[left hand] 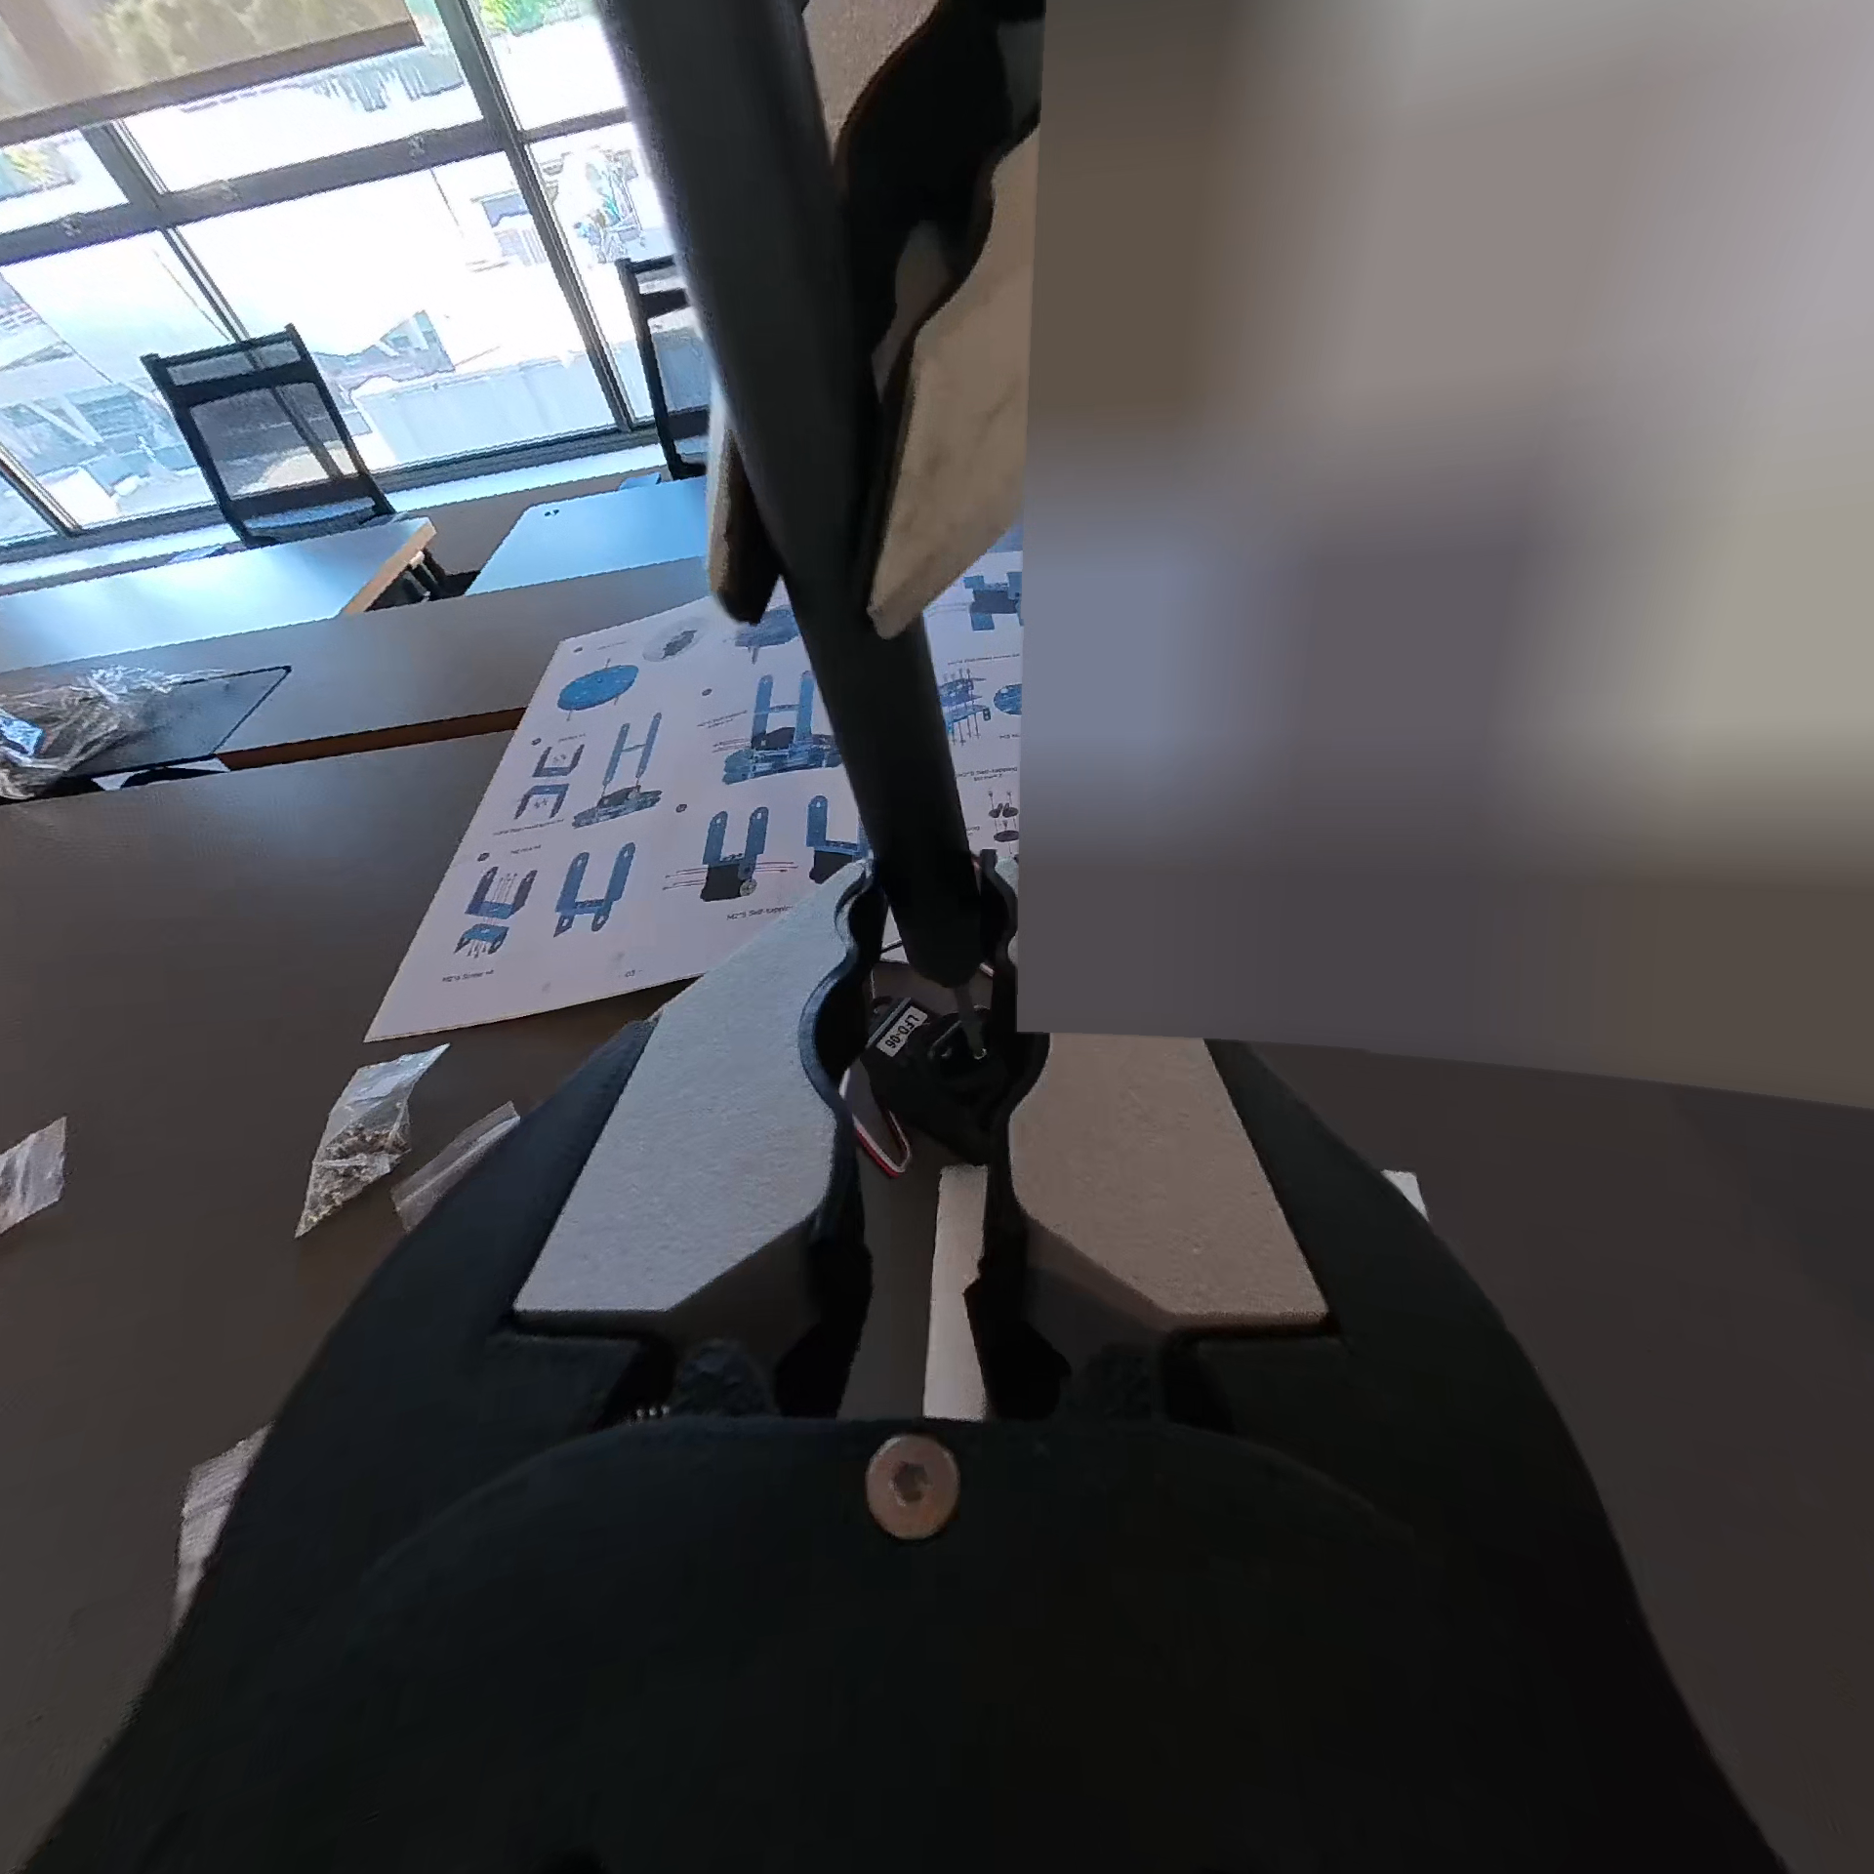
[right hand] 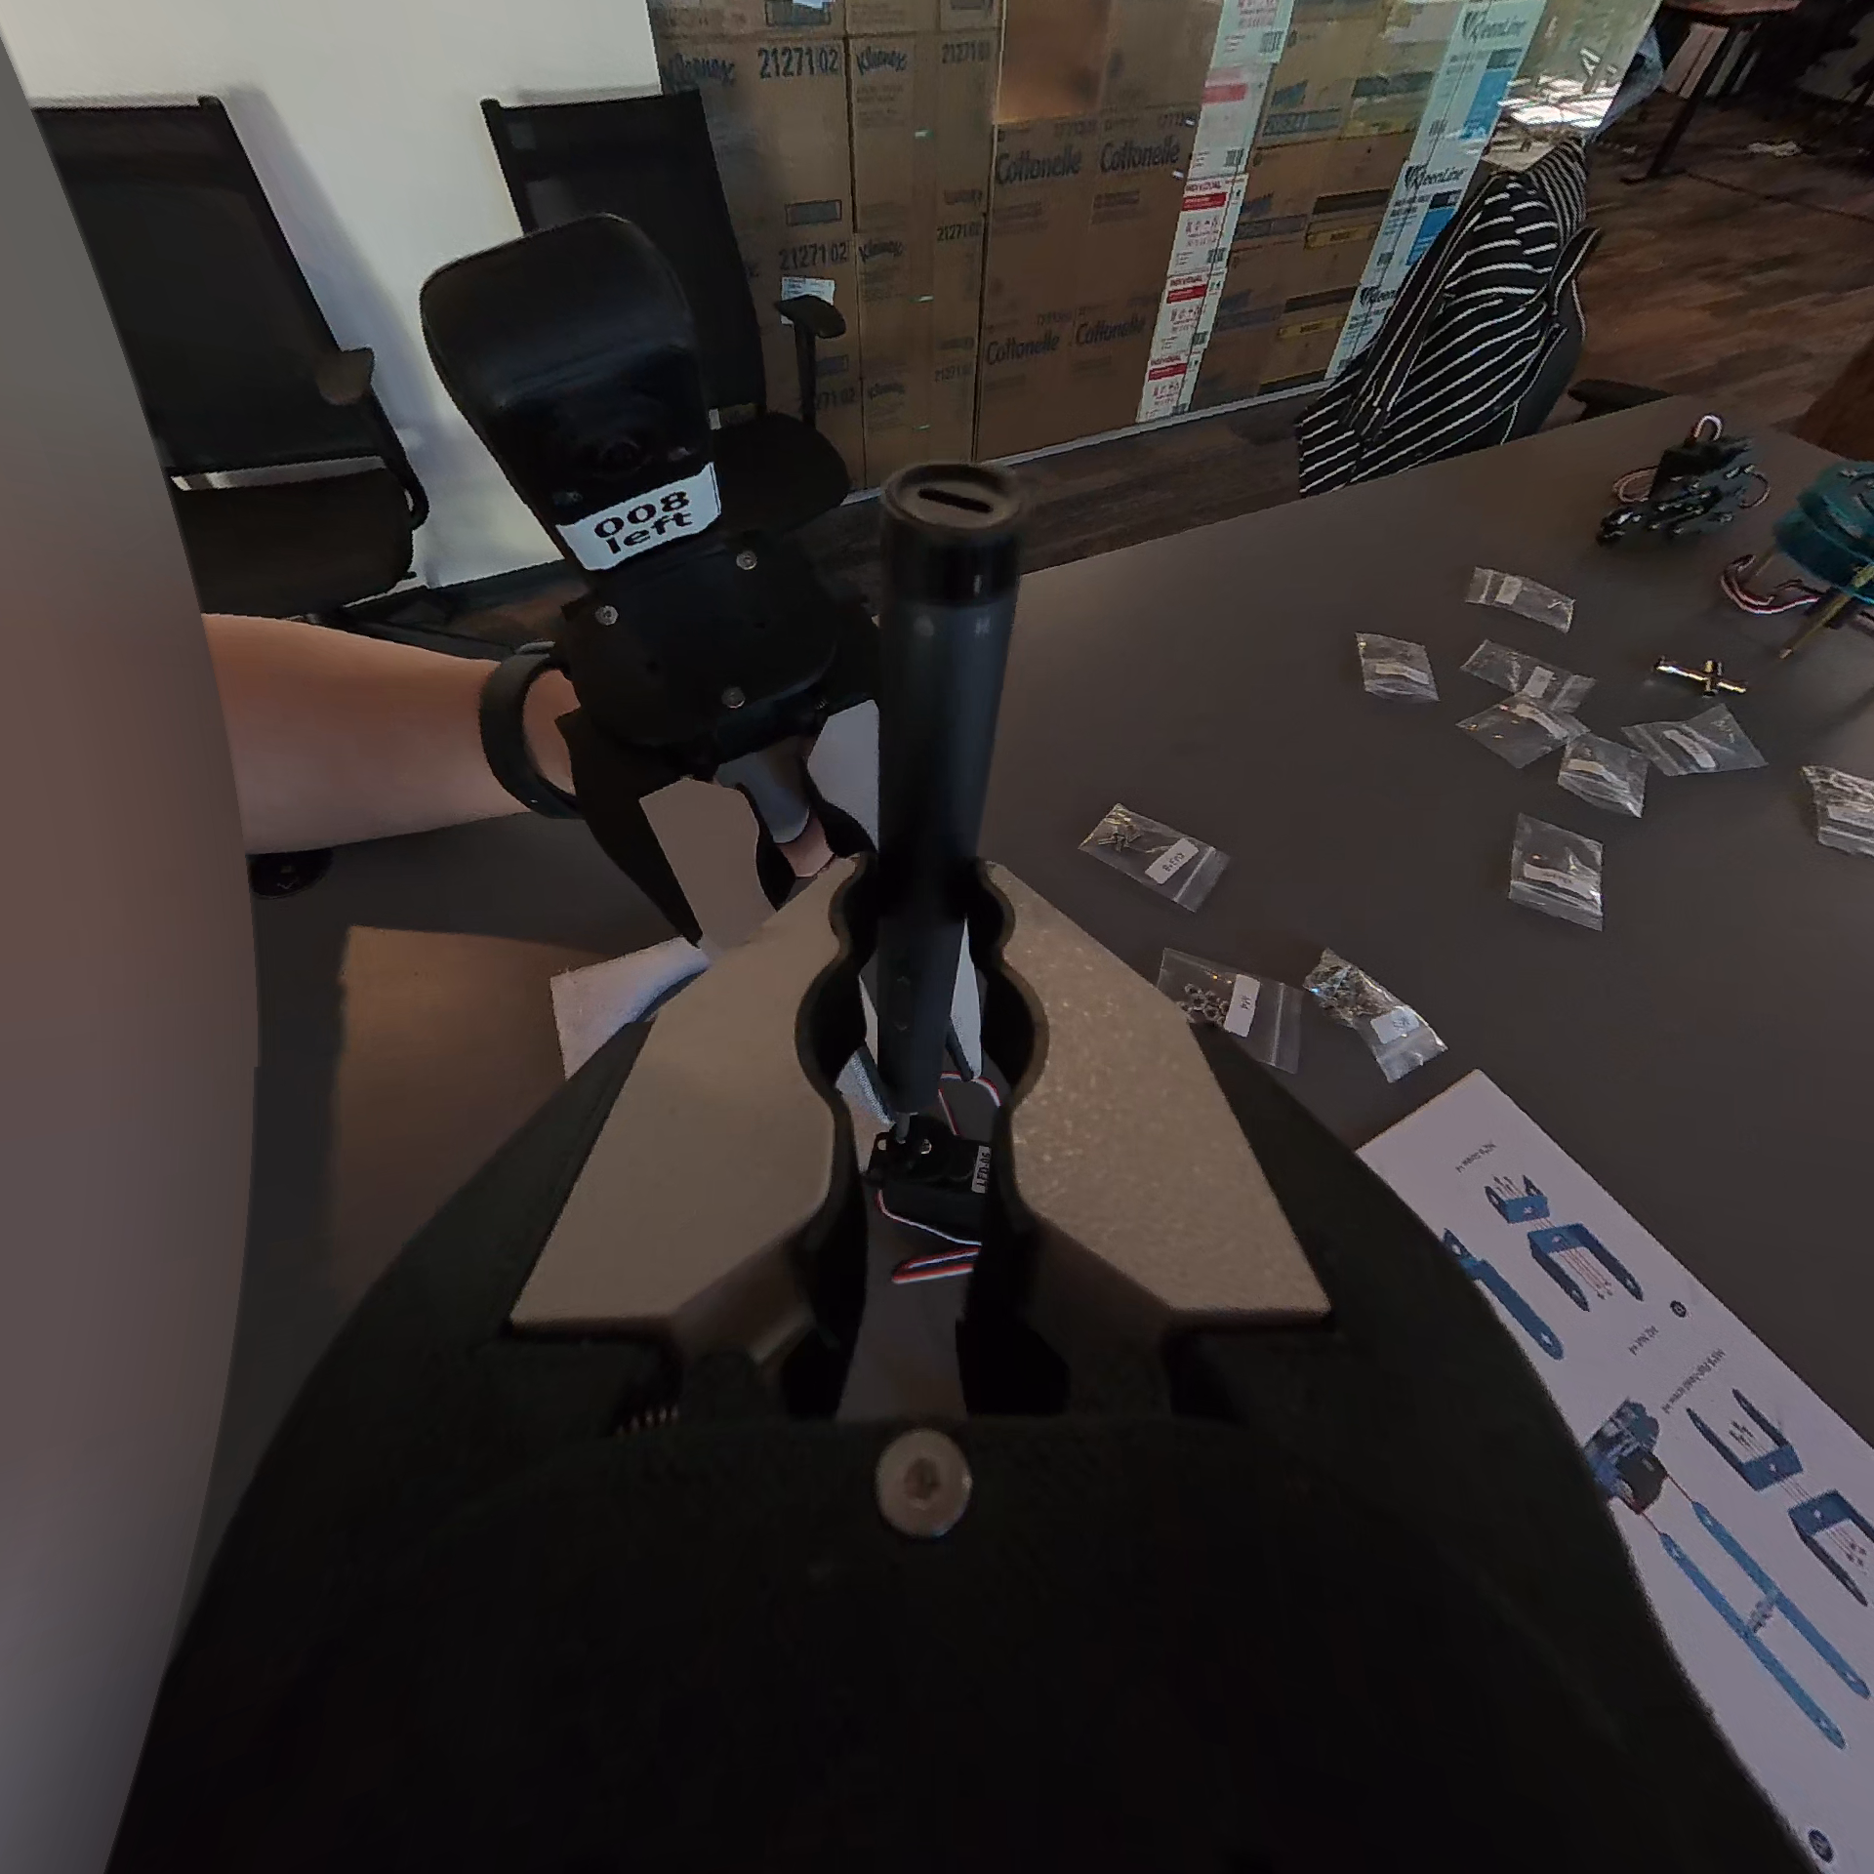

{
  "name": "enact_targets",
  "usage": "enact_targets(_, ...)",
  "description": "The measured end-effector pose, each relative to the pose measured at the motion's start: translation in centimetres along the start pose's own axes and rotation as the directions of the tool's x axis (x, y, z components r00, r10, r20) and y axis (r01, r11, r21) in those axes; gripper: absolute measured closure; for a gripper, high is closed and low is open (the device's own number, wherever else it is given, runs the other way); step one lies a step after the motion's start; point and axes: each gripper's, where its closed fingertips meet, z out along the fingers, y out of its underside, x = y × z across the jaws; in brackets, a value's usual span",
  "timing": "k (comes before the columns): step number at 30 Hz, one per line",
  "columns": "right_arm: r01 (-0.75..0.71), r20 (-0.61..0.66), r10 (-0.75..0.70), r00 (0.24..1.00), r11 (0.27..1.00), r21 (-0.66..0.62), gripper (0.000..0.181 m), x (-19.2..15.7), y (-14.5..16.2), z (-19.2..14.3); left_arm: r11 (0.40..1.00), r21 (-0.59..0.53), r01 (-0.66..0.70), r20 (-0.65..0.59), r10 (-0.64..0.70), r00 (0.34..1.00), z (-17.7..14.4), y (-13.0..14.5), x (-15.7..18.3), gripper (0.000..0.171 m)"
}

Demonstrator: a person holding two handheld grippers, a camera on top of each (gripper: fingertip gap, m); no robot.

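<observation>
Two grippers were brought together over one small part. At far left, bags of screws (left hand: 355,1136) and an instruction sheet (left hand: 629,811) were laid on the dark table (left hand: 254,913), well apart from the work. The left gripper (left hand: 933,892) was narrowed onto a black servo (left hand: 938,1075), which filled the gap at the scalloped notch. The servo was held low over a white pad (left hand: 953,1298), contact not discernible, with its wires (left hand: 877,1126) trailed out below. The right gripper (right hand: 925,872) was closed around a dark electric screwdriver (right hand: 938,771), which was gripped on the lower barrel with the upper end left free. The bit tip was set on the servo's top face; whether a screw head was engaged could not be told. The driver was seen tilted in the left view and near upright in the right. Judged: the bit axis was best kept square to the servo, and the servo clamped firmly against twist. More screw bags (right hand: 1521,730) were scattered at right.
</observation>
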Motion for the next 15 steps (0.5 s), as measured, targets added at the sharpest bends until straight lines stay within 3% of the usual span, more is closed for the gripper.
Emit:
enact_targets(1,-0.009,0.010,0.009,1.000,1.000,0.002,0.166,0.0,0.0,0.0,1.000,0.004,0.009,-0.003,-0.009,1.000,0.0,0.0,0.0,0.156)
enact_targets(9,-0.021,0.185,0.016,0.983,0.999,0.026,0.161,-1.1,-1.0,-0.6,0.999,0.020,0.038,-0.022,-0.037,0.999,-0.1,0.0,0.1,0.156)
enact_targets(15,0.052,0.160,-0.050,0.986,0.999,-0.006,0.162,0.0,-2.4,-1.4,0.995,0.049,0.089,-0.034,-0.087,0.996,-0.2,0.1,-0.3,0.156)
